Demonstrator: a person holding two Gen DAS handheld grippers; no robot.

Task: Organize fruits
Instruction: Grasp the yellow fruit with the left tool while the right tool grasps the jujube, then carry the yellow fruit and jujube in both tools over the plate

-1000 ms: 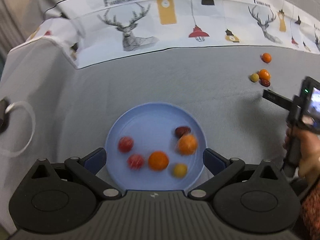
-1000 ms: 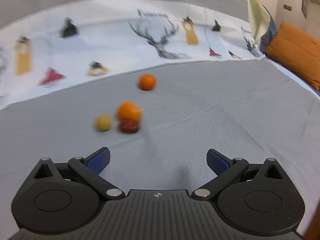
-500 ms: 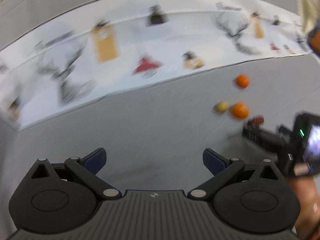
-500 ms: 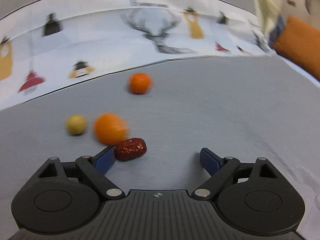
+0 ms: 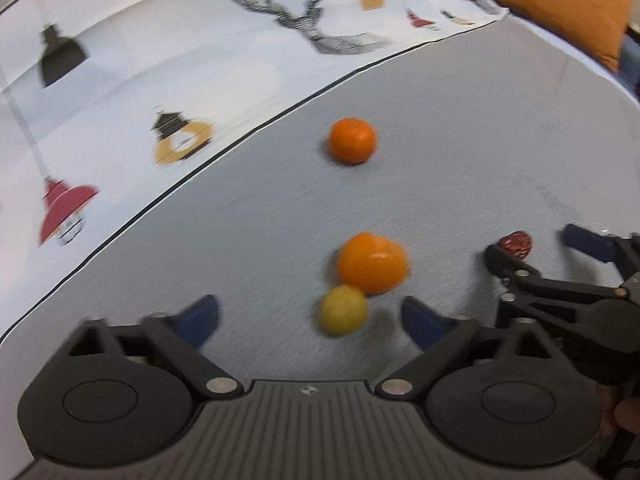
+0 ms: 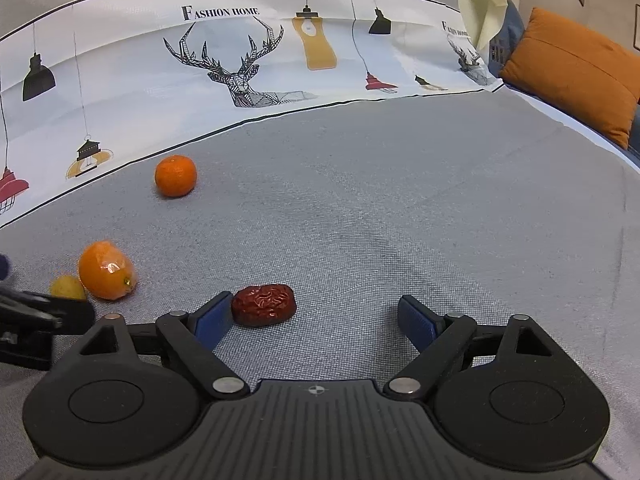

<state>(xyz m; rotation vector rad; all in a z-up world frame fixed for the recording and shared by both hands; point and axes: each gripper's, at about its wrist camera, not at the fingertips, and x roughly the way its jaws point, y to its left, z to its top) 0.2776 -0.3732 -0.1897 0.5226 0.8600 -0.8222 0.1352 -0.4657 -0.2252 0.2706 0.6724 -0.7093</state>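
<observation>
On the grey cloth lie a small yellow fruit [image 5: 344, 309], a large orange [image 5: 372, 263] touching it, a farther mandarin [image 5: 352, 141] and a wrinkled red date [image 6: 265, 305]. My left gripper [image 5: 310, 320] is open, low over the cloth, with the yellow fruit between its fingers, nearer the right one. My right gripper [image 6: 316, 320] is open; the date lies between its fingers, against the left fingertip [image 6: 212, 320]. In the right wrist view the orange [image 6: 106, 270], yellow fruit [image 6: 67, 287] and mandarin [image 6: 175, 176] sit to the left. The date also shows in the left wrist view [image 5: 516, 243].
A white printed cloth with deer and lamps [image 6: 240, 64] borders the grey cloth at the back. An orange cushion [image 6: 572, 68] lies at the far right. The right gripper [image 5: 560, 276] is close beside my left one. The blue plate is out of view.
The left gripper swung away from the blue plate to the loose fruits and now brackets the yellow one. The right gripper advanced until the date lies between its fingers.
</observation>
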